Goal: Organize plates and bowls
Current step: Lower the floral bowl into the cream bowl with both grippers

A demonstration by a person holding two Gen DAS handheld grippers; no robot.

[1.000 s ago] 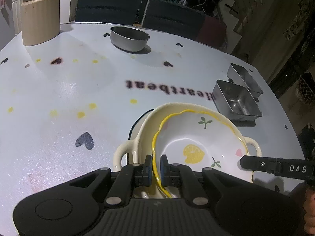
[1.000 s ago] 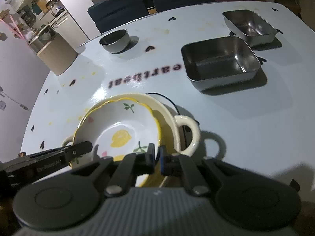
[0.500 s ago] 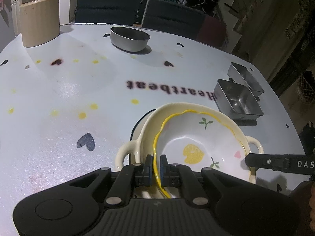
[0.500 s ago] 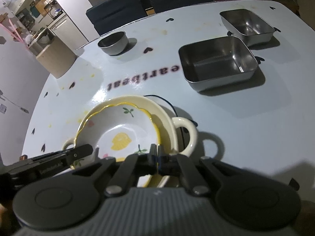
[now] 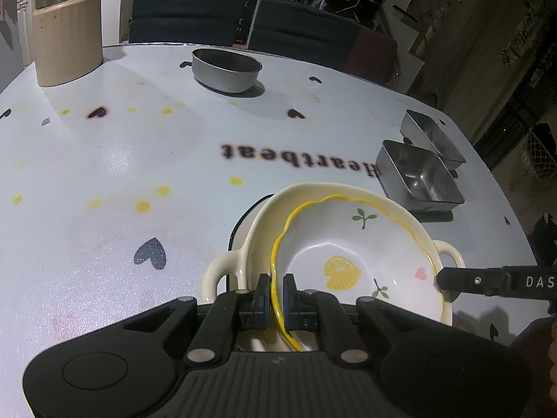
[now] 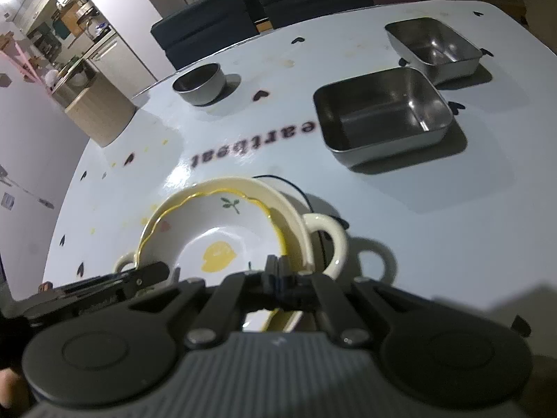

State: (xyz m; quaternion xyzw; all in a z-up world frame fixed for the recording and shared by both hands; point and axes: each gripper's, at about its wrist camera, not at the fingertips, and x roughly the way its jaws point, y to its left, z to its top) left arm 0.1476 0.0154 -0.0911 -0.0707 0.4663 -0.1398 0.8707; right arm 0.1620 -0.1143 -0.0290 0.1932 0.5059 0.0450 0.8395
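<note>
A white lemon bowl (image 5: 348, 250) with a wavy yellow rim sits tilted inside a cream two-handled dish (image 5: 259, 230) at the near side of the table. My left gripper (image 5: 276, 285) is shut on the bowl's near left rim. My right gripper (image 6: 280, 268) is shut on the lemon bowl (image 6: 216, 230) at its opposite rim, close to the cream dish (image 6: 301, 223) and its handle. Each gripper shows in the other view: the right gripper (image 5: 452, 280) at the bowl's right edge, the left gripper (image 6: 153, 271) at its left edge.
A round steel bowl (image 5: 226, 69) stands at the far side, with a beige canister (image 5: 66, 41) at the far left. Two rectangular steel trays (image 5: 421, 177) (image 5: 431, 136) sit to the right, near the table's edge. Dark chairs stand beyond the table.
The right gripper's jaws have pinched tighter on the bowl's rim. Both grippers and the dishes have stayed where they were.
</note>
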